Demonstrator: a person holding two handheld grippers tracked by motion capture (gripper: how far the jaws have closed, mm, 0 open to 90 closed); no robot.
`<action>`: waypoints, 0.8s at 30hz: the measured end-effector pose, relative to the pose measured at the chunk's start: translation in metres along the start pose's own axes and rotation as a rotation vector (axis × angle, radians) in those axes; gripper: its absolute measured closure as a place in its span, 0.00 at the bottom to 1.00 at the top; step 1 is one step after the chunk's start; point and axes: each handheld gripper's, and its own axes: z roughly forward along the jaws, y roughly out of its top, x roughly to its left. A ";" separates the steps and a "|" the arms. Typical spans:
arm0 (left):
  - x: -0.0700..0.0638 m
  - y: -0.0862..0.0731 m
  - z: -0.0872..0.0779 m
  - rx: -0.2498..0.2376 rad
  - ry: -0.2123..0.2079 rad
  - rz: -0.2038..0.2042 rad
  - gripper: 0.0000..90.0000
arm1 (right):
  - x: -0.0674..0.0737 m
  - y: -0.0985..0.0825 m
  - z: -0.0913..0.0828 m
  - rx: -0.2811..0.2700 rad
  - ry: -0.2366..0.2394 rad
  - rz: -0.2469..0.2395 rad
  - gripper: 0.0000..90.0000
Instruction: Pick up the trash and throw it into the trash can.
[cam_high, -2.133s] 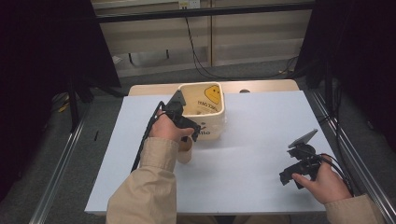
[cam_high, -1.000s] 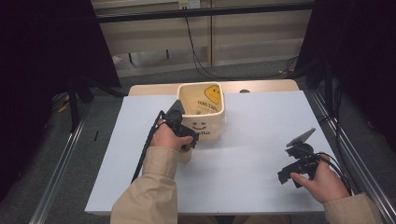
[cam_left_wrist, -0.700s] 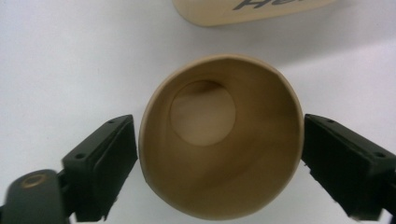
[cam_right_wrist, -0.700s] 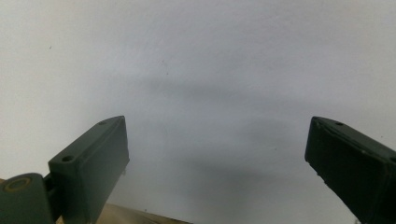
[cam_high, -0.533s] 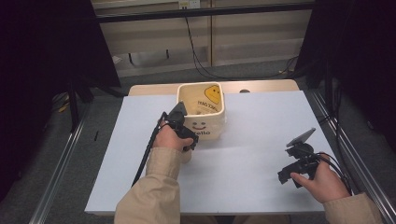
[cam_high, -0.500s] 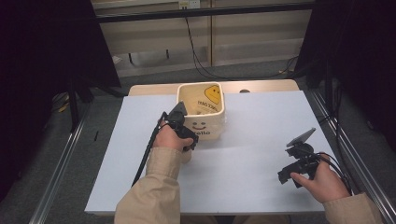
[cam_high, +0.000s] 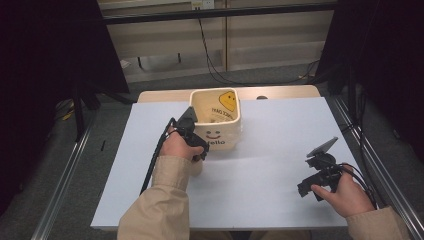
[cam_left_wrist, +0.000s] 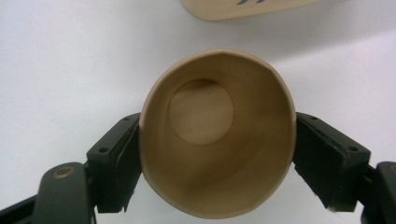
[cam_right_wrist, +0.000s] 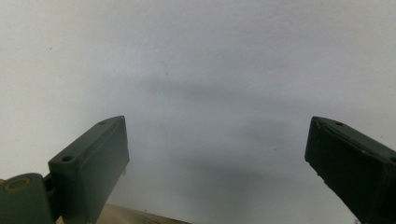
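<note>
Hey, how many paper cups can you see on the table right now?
1. A tan paper cup stands upright between the left tool's jaws, beside the cream square container. Others could be hidden inside that container.

The white tabletop (cam_high: 280, 150) lies bare across its middle and right, so a hand could pass freely between the two claws, which are well apart. The cream bin (cam_high: 216, 120) stands at the far centre and blocks the way there. Just left of it and nearer, the left claw (cam_left_wrist: 217, 154) has just been closing and now presses both sides of a paper cup (cam_left_wrist: 217, 133), crowding the space beside the bin's near wall. The right claw (cam_right_wrist: 217, 163) stands wide over bare tabletop. Metal rails (cam_high: 65, 175) bound the left and right edges.
</note>
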 end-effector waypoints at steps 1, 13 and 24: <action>0.000 0.000 -0.002 0.001 0.002 0.004 0.24 | 0.000 0.000 0.000 -0.001 0.001 0.001 0.07; -0.001 0.007 -0.030 0.000 -0.007 -0.006 0.25 | 0.000 0.000 -0.001 -0.004 0.001 0.004 0.07; -0.001 0.015 -0.057 -0.006 -0.003 -0.002 0.25 | 0.000 0.000 -0.001 -0.004 0.006 0.007 0.07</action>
